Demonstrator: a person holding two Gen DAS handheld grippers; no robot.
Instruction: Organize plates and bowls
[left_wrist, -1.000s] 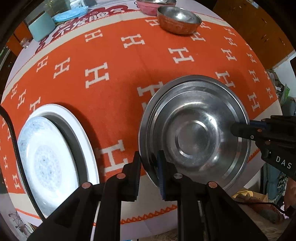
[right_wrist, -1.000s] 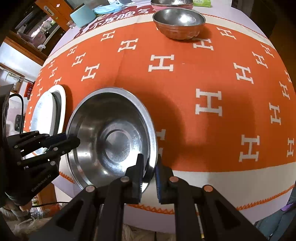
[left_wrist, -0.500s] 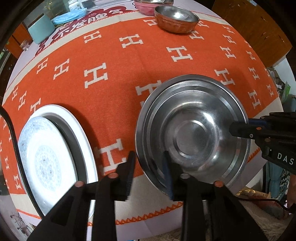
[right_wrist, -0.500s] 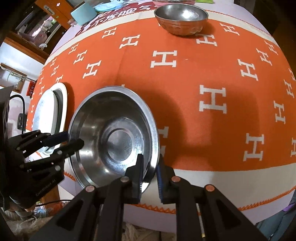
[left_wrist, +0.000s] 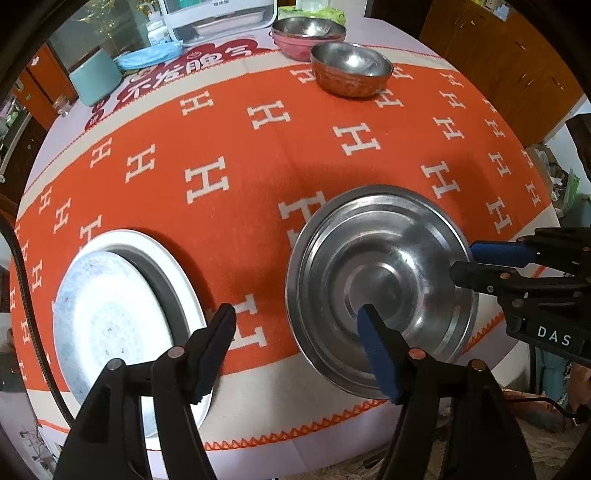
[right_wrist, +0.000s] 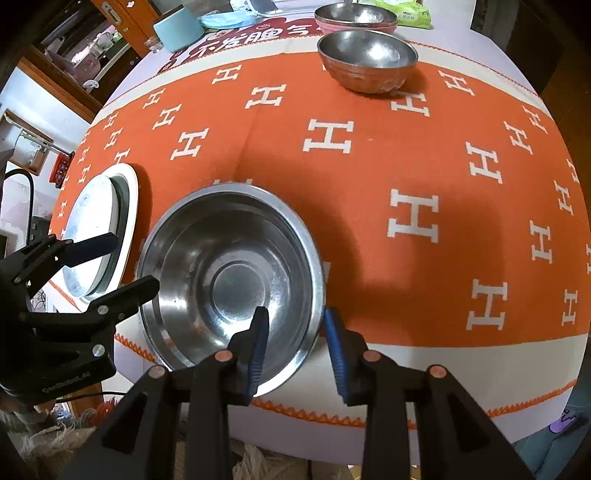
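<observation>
A wide steel bowl (left_wrist: 380, 280) (right_wrist: 229, 273) rests near the table's front edge on the orange cloth. My left gripper (left_wrist: 295, 332) straddles its left rim with the jaws opening, and the pads stand clear of the metal. My right gripper (right_wrist: 293, 332) straddles its right rim, jaws also opening, with a gap on both sides of the rim. To the left a patterned white plate (left_wrist: 107, 317) (right_wrist: 88, 236) lies on a larger white plate (left_wrist: 162, 258). At the far side stand a small steel bowl (left_wrist: 351, 68) (right_wrist: 367, 59) and a steel bowl nested in a pink bowl (left_wrist: 306, 35) (right_wrist: 354, 18).
An orange cloth with white H marks (left_wrist: 240, 155) covers the table. A teal container (left_wrist: 94, 77), a blue bag (left_wrist: 147, 55), a tissue pack (left_wrist: 312, 13) and a white appliance (left_wrist: 218, 14) line the far edge. Wooden cabinets (left_wrist: 517, 55) stand at the right.
Both grippers were shut on the wide steel bowl's rim. Their jaws have since spread apart, and the bowl now sits lower and flatter on the cloth.
</observation>
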